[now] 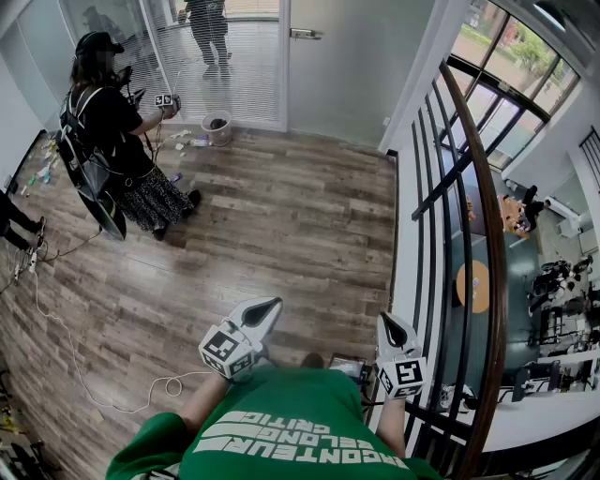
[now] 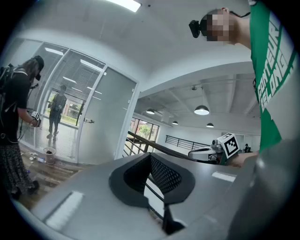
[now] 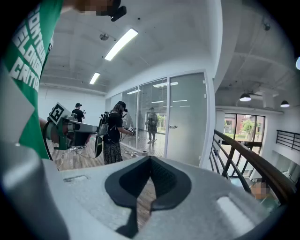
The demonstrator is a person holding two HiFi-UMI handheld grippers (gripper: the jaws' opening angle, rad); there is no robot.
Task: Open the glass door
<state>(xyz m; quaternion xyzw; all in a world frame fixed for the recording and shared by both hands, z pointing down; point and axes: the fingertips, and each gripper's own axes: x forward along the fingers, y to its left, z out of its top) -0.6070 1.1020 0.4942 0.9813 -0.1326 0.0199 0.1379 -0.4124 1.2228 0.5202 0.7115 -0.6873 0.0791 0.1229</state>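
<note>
Wooden flooring (image 1: 281, 225) is seen between the two grippers and the one glass door (image 1: 347, 66). The door appears shut at the far wall, well apart from both grippers, with one handle (image 1: 305, 34) at its left edge. The left gripper (image 1: 274, 305) and the right gripper (image 1: 386, 321) are each held with jaws pressed together, nothing between them. Two others are counted: one person in black (image 1: 108, 131) on the floor and one person behind the glazing (image 1: 208, 28).

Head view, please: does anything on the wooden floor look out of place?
Yes: a loose white cable trails across the floor on the left, and small litter lies scattered beside the bucket.
</note>
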